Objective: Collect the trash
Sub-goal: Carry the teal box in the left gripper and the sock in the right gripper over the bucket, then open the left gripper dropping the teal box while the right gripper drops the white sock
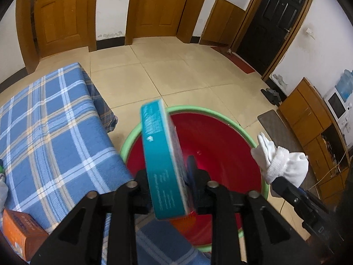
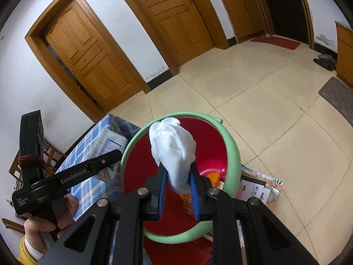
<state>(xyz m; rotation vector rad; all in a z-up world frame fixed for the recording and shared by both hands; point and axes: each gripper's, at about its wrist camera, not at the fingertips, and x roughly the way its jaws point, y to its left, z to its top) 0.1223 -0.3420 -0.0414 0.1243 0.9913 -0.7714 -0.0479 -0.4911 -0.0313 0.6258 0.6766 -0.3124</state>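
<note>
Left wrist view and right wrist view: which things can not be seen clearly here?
- Teal box: print blurred, left view.
- Orange trash in the basin: mostly hidden behind the white cloth and right gripper, right view.
- Orange box: cut off by the edge, left view.

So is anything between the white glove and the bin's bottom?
Right wrist view: the right gripper holds the white glove over the bin; only orange trash lies below.

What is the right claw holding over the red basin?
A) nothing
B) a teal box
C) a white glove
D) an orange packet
C: the right claw is shut on a crumpled white glove above the red basin; the teal box sits in the left claw.
</note>
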